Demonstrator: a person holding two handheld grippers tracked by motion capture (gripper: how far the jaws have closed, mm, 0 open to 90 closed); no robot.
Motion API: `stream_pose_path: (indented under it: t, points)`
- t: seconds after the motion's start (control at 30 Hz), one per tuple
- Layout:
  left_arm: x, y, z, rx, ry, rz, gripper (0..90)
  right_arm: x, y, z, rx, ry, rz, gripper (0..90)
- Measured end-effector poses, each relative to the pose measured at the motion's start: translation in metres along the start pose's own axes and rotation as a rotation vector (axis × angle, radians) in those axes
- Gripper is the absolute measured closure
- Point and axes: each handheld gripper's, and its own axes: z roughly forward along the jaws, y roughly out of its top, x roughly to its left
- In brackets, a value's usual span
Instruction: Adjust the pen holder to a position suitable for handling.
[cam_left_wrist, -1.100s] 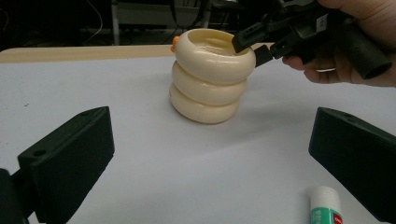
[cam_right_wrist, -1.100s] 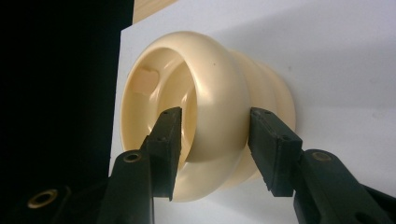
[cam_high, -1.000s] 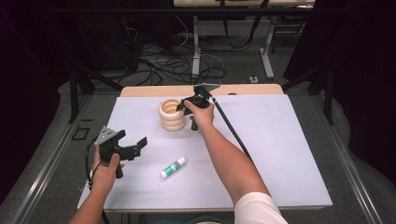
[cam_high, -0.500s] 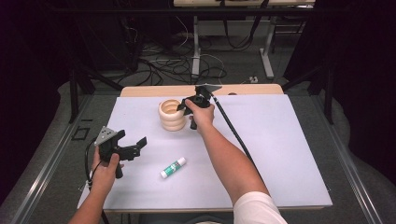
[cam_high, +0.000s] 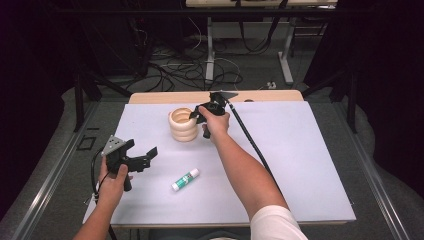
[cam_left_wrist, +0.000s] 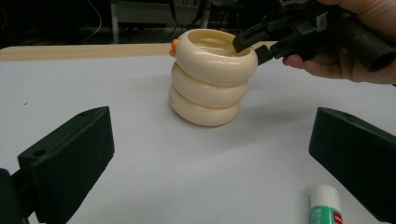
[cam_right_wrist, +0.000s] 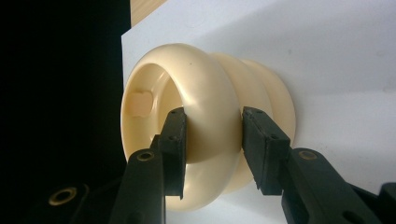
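Note:
A cream ribbed cup (cam_high: 182, 125) stands upright on the white table top (cam_high: 300, 165) toward the back middle. My right gripper (cam_high: 196, 114) is shut on its rim, one jaw inside the wall and one outside, as the right gripper view shows at the cup (cam_right_wrist: 205, 107) and gripper (cam_right_wrist: 212, 121). My left gripper (cam_high: 142, 150) is held open over the front left of the table, pointing at the cup (cam_left_wrist: 210, 79) with nothing between its jaws (cam_left_wrist: 212, 140). A white and green glue stick (cam_high: 185, 179) lies flat between the two hands.
A small orange bit (cam_left_wrist: 174, 45) shows at the cup's far rim. The right gripper's cable (cam_high: 250, 140) trails back along the forearm. A wooden strip (cam_high: 165, 96) edges the table's far side, with floor cables and stands beyond.

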Motion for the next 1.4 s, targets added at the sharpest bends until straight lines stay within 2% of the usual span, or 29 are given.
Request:
stream_pose_path:
  t: [0.27, 0.4, 0.5, 0.67, 0.87, 0.93, 1.0, 1.03, 1.07, 1.1, 1.17, 1.33, 1.4]
  points:
    - [0.000, 0.000, 0.000, 0.000, 0.000, 0.001, 0.2, 0.000, 0.001, -0.003, 0.000, 0.010, 0.005, 62.2]
    - [0.000, 0.000, 0.000, 0.002, 0.001, 0.002, 0.2, 0.002, 0.002, -0.010, 0.001, 0.029, 0.015, 62.2]
    - [0.000, 0.000, 0.001, 0.003, 0.000, 0.003, 0.2, 0.002, 0.002, -0.014, -0.006, 0.036, 0.003, 62.2]
    - [0.000, 0.000, 0.001, 0.006, 0.002, 0.003, 0.2, 0.003, 0.001, -0.023, -0.006, 0.032, -0.001, 62.1]
    - [0.000, 0.000, 0.001, 0.003, 0.003, 0.004, 0.2, -0.003, 0.002, -0.045, -0.033, 0.056, 0.011, 62.2]
    - [0.001, 0.000, 0.000, 0.004, 0.004, 0.004, 0.2, -0.006, 0.003, -0.053, -0.024, 0.042, 0.006, 62.2]
    - [0.001, 0.000, 0.000, 0.006, 0.005, 0.006, 0.2, -0.007, 0.003, -0.057, -0.033, 0.053, 0.007, 62.2]
    - [0.001, 0.000, 0.000, 0.009, 0.007, 0.003, 0.2, -0.010, 0.003, -0.065, -0.043, 0.045, 0.000, 62.2]
    - [0.001, 0.000, 0.000, 0.008, 0.006, 0.003, 0.2, -0.012, 0.002, -0.069, -0.052, 0.058, -0.001, 62.1]
    - [0.000, 0.000, 0.000, 0.010, 0.003, 0.002, 0.2, -0.013, 0.003, -0.074, -0.036, 0.050, 0.001, 62.2]
    - [0.000, 0.000, 0.000, 0.007, 0.007, 0.004, 0.2, -0.018, 0.002, -0.081, -0.052, 0.074, 0.001, 62.2]
    - [0.001, 0.000, -0.001, 0.018, 0.007, 0.005, 0.2, -0.026, -0.001, -0.101, -0.040, 0.048, -0.022, 62.1]
    - [0.000, 0.000, -0.001, 0.015, 0.007, 0.006, 0.2, -0.029, -0.002, -0.104, -0.037, 0.054, -0.023, 62.1]
